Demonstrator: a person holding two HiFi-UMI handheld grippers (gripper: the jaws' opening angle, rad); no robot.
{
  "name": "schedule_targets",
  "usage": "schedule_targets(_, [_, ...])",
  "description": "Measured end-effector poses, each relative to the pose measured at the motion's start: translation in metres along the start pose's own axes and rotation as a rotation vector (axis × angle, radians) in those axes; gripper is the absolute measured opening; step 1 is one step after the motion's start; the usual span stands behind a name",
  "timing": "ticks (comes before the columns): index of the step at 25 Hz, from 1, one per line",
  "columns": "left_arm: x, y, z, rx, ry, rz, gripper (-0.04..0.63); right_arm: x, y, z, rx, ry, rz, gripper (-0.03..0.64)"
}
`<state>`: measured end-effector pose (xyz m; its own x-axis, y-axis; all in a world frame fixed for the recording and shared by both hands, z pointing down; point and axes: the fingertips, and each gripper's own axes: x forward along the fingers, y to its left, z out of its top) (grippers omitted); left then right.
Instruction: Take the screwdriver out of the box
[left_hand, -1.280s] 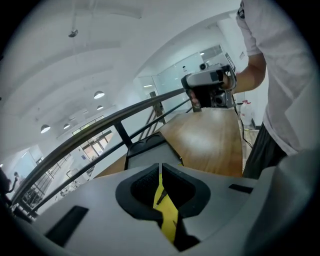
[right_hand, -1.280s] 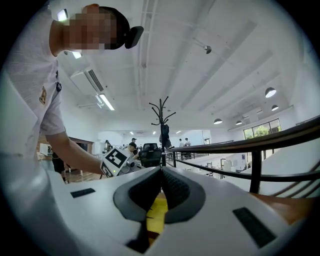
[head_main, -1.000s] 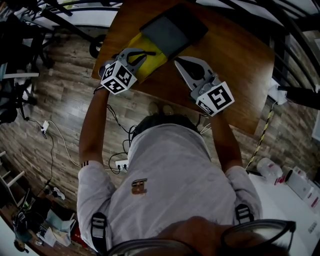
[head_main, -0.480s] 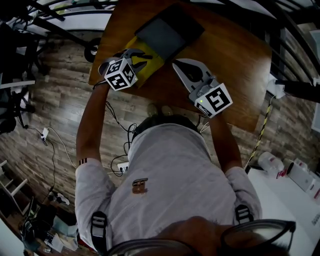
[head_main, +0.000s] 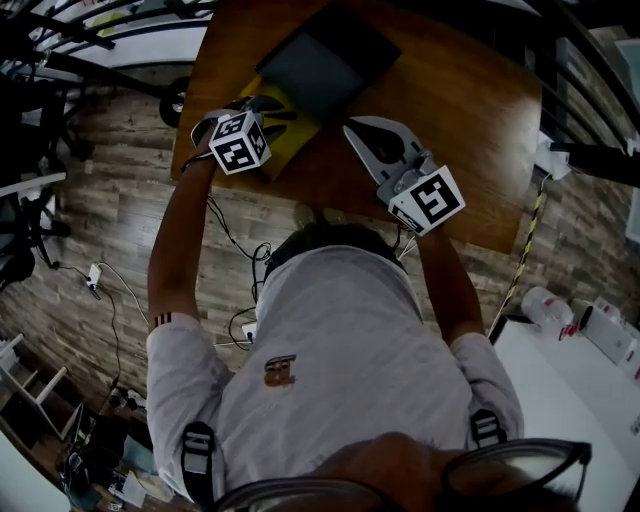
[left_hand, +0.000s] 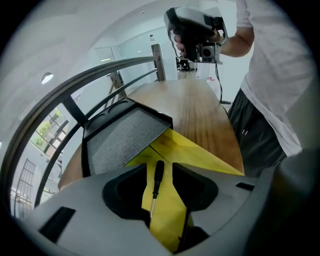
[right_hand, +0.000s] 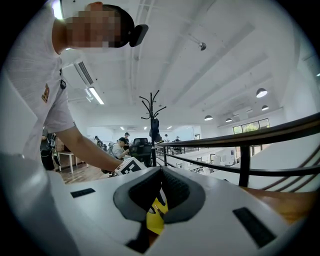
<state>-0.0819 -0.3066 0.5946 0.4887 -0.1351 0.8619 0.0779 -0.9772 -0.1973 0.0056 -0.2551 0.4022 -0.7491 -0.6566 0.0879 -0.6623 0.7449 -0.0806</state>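
A black-handled screwdriver (left_hand: 157, 176) lies on a yellow sheet (left_hand: 200, 156) on the wooden table (head_main: 450, 110). Just behind it stands the dark box (head_main: 312, 62) with its grey foam lining (left_hand: 120, 141). My left gripper (left_hand: 160, 167) points steeply down over the sheet. Its jaws are opening, and the screwdriver rests between them with neither pad touching it. My right gripper (head_main: 352, 128) hovers level over the table to the right of the sheet. Its fingers are drawn together to a point, with nothing in them.
A metal railing (right_hand: 245, 145) runs along the table's far side. The table's near edge (head_main: 300, 195) is close to the person's body. Wood floor with cables (head_main: 110, 290) lies to the left, and a white bench (head_main: 590, 400) to the right.
My left gripper has sunk toward the yellow sheet and tipped further down. Its jaws have spread, and the screwdriver now lies loose on the sheet. The right gripper has shifted only slightly.
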Motion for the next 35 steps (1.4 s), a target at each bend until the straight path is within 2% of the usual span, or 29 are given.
schedule_targets(8, [0.027, 0.006, -0.012, 0.032, 0.059, -0.072, 0.156, -0.003, -0.016, -0.011, 0.021, 0.015, -0.039, 0.031])
schedule_targets(17, [0.045, 0.007, -0.018, 0.025, 0.105, -0.137, 0.156, -0.016, -0.026, -0.015, 0.026, 0.030, -0.078, 0.031])
schedule_targets(28, [0.057, 0.003, -0.014, 0.019, 0.114, -0.194, 0.152, -0.030, -0.035, -0.026, 0.033, 0.041, -0.098, 0.031])
schedule_targets(35, [0.056, -0.003, -0.013, -0.016, 0.092, -0.210, 0.098, -0.035, -0.038, -0.025, 0.041, 0.038, -0.109, 0.032])
